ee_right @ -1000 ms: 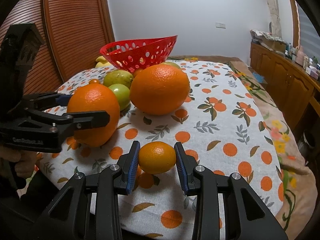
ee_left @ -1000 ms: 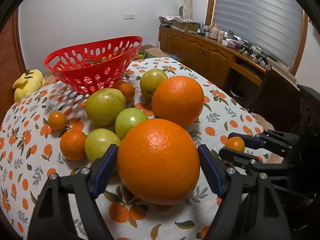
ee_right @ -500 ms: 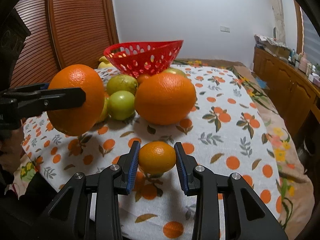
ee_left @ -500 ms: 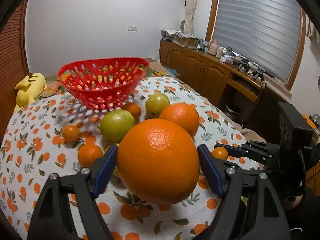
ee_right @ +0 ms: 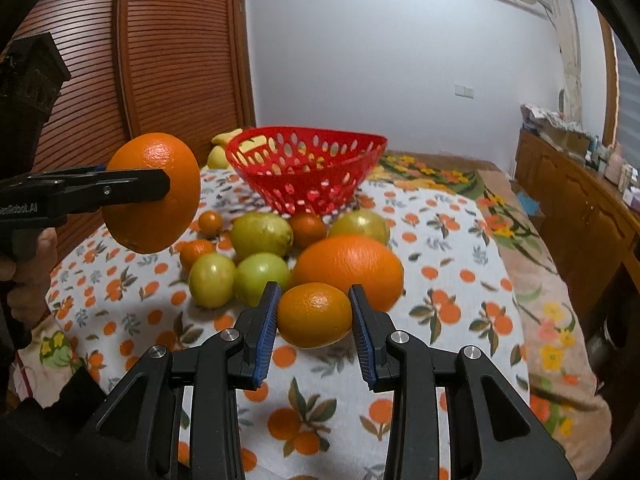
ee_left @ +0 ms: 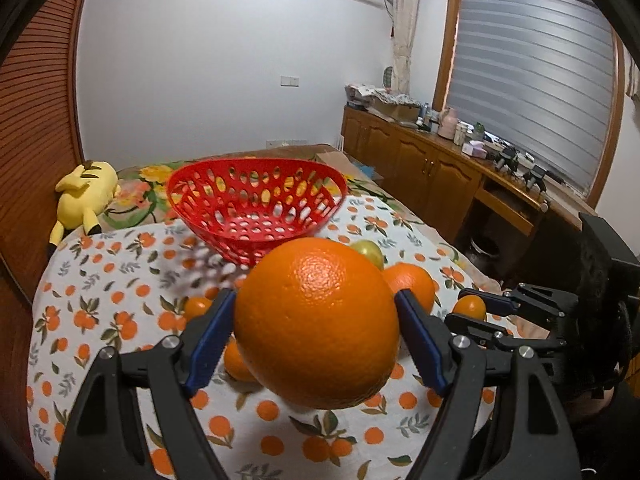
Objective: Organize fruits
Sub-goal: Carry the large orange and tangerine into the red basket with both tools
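In tongs [ee_left: 316, 334] – oranges [ee_left: 316, 320] (aloft)

The basket [ee_right: 306, 172] is glossy red plastic pierced with oval holes. The tablecloth [ee_right: 448, 248] is matt printed cloth. The big orange [ee_left: 316, 332] has a pebbled, faintly shiny peel, and so does the small orange [ee_right: 315, 314]. The green fruits [ee_right: 260, 282] look smooth and waxy. Gripper arms are matt black plastic with silvery metal rivets, and the pads [ee_right: 266, 332] are ribbed blue. The cupboards [ee_left: 420, 168] are varnished wood. The toy [ee_left: 84, 196] is soft yellow plush.
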`<state>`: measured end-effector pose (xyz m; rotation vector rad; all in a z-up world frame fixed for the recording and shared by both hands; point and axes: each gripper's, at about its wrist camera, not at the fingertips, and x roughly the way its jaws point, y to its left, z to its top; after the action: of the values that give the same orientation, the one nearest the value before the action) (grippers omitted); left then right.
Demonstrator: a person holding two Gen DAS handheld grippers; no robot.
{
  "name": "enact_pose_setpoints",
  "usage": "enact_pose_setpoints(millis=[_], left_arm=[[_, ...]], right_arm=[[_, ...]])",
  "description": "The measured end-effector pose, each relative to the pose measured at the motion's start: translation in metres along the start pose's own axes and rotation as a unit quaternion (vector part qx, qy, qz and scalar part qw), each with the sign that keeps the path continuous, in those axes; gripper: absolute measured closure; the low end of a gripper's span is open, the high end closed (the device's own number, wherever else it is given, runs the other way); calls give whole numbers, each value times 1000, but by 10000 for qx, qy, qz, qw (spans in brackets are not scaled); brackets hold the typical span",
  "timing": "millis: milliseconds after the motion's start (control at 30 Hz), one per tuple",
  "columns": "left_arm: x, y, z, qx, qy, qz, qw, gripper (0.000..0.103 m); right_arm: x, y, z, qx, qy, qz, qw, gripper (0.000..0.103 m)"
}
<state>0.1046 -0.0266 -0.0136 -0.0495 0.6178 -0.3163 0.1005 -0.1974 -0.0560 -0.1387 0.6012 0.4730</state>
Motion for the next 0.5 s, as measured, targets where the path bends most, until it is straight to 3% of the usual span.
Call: enact_pose_setpoints(millis=[500], left_arm=[[-2,14,18,-74,-98,123,9998,24]], right_arm=[[4,3,39,-181,-120,144,9997,69]])
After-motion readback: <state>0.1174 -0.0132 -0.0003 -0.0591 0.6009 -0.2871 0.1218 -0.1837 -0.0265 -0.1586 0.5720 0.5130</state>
